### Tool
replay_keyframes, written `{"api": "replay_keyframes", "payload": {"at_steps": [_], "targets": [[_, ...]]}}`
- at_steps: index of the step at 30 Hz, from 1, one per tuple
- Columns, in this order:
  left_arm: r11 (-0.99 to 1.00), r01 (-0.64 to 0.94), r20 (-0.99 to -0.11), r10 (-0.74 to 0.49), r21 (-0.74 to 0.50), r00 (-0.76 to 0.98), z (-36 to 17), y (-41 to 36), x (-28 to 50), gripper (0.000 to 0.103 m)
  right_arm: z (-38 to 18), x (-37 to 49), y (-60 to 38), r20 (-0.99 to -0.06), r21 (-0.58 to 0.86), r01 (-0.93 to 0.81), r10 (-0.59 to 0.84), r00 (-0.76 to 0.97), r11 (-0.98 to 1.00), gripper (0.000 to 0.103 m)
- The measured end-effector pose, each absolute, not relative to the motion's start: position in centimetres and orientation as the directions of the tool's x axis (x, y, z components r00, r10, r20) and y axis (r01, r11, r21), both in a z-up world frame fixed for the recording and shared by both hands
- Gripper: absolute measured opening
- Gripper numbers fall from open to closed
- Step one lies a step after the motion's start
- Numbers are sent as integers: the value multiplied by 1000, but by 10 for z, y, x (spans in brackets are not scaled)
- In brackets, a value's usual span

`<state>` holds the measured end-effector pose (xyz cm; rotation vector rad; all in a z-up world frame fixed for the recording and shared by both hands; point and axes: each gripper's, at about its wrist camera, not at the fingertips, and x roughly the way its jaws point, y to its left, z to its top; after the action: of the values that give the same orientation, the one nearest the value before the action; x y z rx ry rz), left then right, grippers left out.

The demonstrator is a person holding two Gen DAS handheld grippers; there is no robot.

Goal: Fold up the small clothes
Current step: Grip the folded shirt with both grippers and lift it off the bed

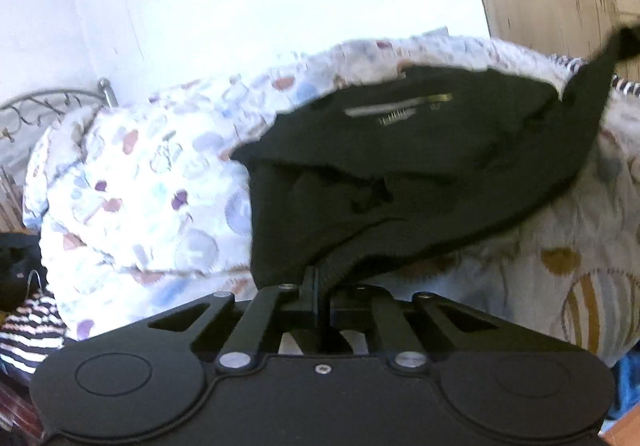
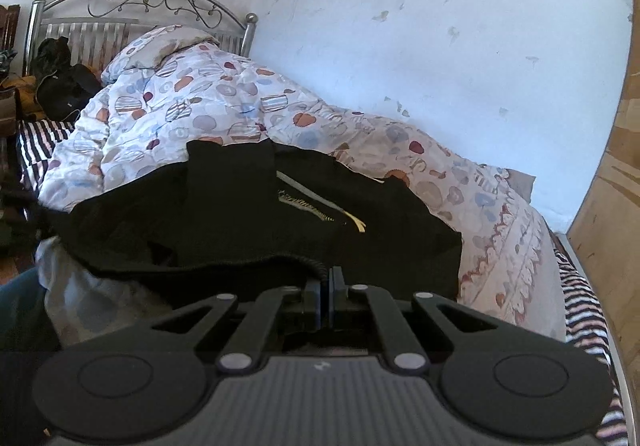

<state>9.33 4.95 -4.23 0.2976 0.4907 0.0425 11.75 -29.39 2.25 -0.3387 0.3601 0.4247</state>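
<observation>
Two grippers each pinch an edge of one black garment (image 1: 400, 174). In the left wrist view, the left gripper (image 1: 318, 286) has its jaws drawn tight together, with a ribbed hem of the cloth caught between them; the fabric rises from the fingertips and spreads forward and to the right. In the right wrist view, the right gripper (image 2: 325, 282) is likewise clamped, its jaws nearly touching, with a corded dark edge of the same garment pressed in at the tips.

Beyond both grippers the black garment (image 2: 256, 222) lies spread over a patterned quilt (image 2: 192, 102) on the bed, partly lifted at the near edge. A pale label and a small tag show on its inner side in both views. In the left view one corner of the cloth stretches up and away to the right, blurred.

The quilt (image 1: 152, 186) is white with round shapes in blue, red and orange, and lies heaped under and behind the garment. A striped sheet (image 2: 588, 322) shows at the bed's right edge, and again at the far left beside a dark bag (image 2: 66, 86). Farther back stands a metal headboard (image 2: 136, 6) with scrollwork, against a white wall (image 2: 400, 26). A wooden panel (image 2: 616, 186) stands at the right.
</observation>
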Motion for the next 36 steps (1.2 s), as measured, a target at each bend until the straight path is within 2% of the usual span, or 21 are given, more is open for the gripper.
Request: {"api": "replay_keyframes", "payload": {"at_steps": [5, 11, 15, 22, 25, 28, 36], "targets": [[965, -1, -367, 101, 263, 925, -15, 53, 78, 3, 8, 66, -295, -329, -267, -388, 295, 897, 882, 4], [966, -13, -276, 87, 260, 957, 12, 42, 50, 3, 9, 23, -308, -234, -213, -302, 252, 939, 929, 3], [963, 13, -268, 62, 269, 962, 24, 33, 19, 3, 20, -4, -319, -217, -186, -282, 241, 946, 941, 3], [977, 33, -274, 26, 211, 961, 60, 30, -30, 3, 55, -47, -326, -200, -172, -289, 254, 946, 942, 4], [982, 46, -271, 6, 185, 963, 72, 33, -20, 3, 64, -36, -328, -177, -162, -290, 261, 949, 943, 4], [973, 52, -249, 5, 225, 969, 83, 30, 1, 3, 72, -12, -327, -142, -188, -289, 265, 954, 939, 4], [970, 67, -223, -13, 234, 975, 115, 36, 112, 3, 91, 106, -321, -100, -238, -274, 257, 961, 932, 4]]}}
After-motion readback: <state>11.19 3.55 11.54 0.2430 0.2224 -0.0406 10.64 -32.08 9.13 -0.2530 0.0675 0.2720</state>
